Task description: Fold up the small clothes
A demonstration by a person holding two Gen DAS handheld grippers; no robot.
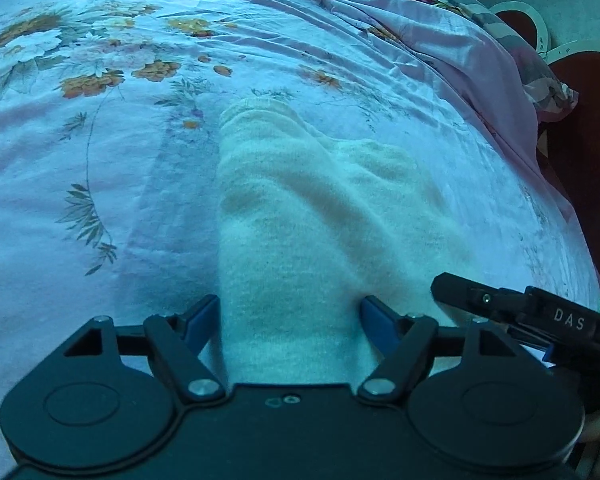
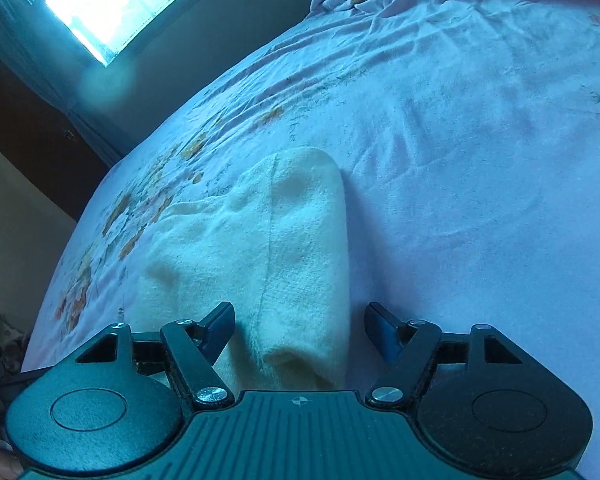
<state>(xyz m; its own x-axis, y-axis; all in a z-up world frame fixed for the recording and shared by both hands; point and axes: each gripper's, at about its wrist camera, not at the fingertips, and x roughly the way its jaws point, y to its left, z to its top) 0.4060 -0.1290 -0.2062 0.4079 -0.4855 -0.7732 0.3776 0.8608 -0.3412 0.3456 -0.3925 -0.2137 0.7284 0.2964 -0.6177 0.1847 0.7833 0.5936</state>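
1. A small cream cloth [image 1: 300, 216] is lying on the bed [image 1: 100, 200], on the flowery sheet. It is sitting near the middle of the sheet, well away from the pile of bedding [image 1: 480, 52] at the far corner.
2. The cloth is looking partly folded. One side is looking doubled over into a long thick strip, with a rounded edge and a seam running along it. The other side is lying flatter and a bit lumpy.
3. The left gripper [image 1: 290, 320] is pointing down at the near end of the cloth. Its blue fingers [image 1: 198, 320] are standing wide apart, one on each side of the thick strip. They are not squeezing it.
4. The right gripper [image 2: 300, 328] is also sitting at the near end of the cloth. Its fingers [image 2: 220, 326] are standing wide apart too, and they are holding nothing. The folded end of the cloth is lying between them.
5. So I am thinking the first fold is done and let go.
6. What is left, I am guessing: smoothing the lumpy side, then folding the long strip across to make a small neat packet.
7. I am not seeing any other small clothes near the cloth, so I cannot tell if more are waiting.
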